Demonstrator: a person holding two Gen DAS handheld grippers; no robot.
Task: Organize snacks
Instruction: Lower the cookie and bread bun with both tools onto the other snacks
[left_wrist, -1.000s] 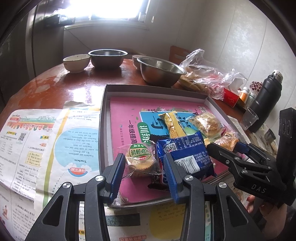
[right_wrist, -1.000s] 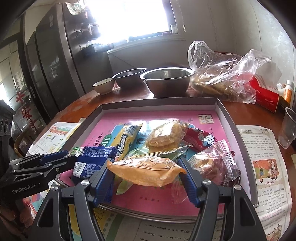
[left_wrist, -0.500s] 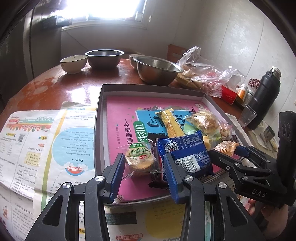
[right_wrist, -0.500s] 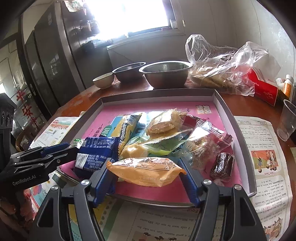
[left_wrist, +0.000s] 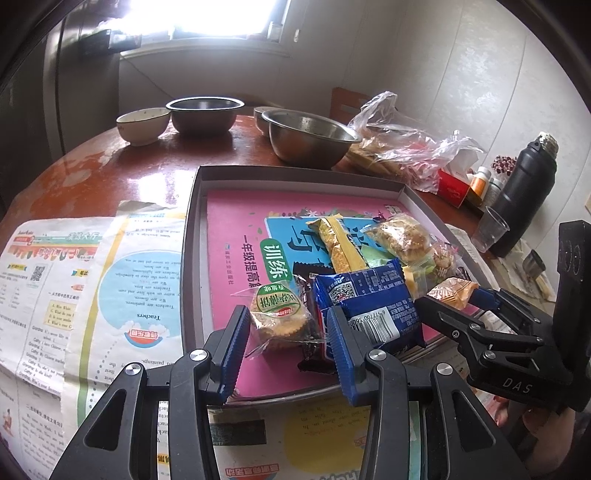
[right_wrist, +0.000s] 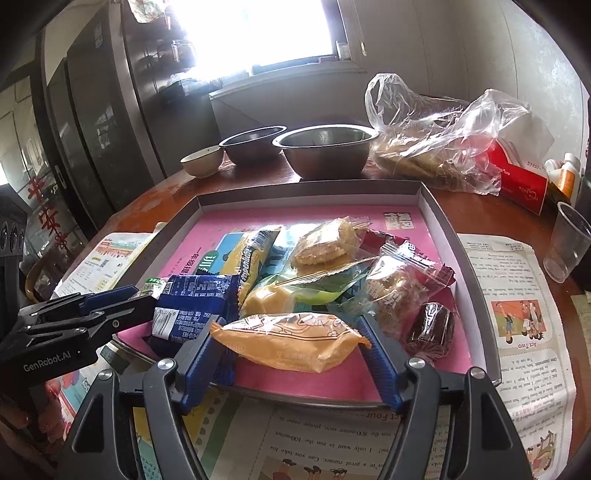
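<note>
A grey tray (left_wrist: 192, 258) (right_wrist: 476, 295) with a pink sheet inside holds a heap of wrapped snacks. My left gripper (left_wrist: 287, 310) (right_wrist: 142, 295) is shut on a round cookie pack with a green label (left_wrist: 280, 317) (right_wrist: 152, 285) over the tray's near left corner. A blue pack (left_wrist: 369, 299) (right_wrist: 195, 299) lies just right of it. My right gripper (right_wrist: 287, 325) (left_wrist: 450, 295) spans an orange snack pack (right_wrist: 291, 339) (left_wrist: 452, 290) end to end at the tray's front. Its jaws are opening, and the pads still touch the wrapper's ends. A dark brown pack (right_wrist: 430, 326) lies beside it.
Newspaper (left_wrist: 92, 277) lies under and around the tray on the round wooden table. Steel bowls (right_wrist: 325, 151) and a small white bowl (left_wrist: 142, 123) stand behind. A plastic bag (right_wrist: 436, 147), a clear cup (right_wrist: 567, 243) and a black flask (left_wrist: 524, 192) crowd the right.
In the right wrist view the clear bag of cookies slid back in the tray and uncovered the dark brown pack. Both grippers keep their places.
</note>
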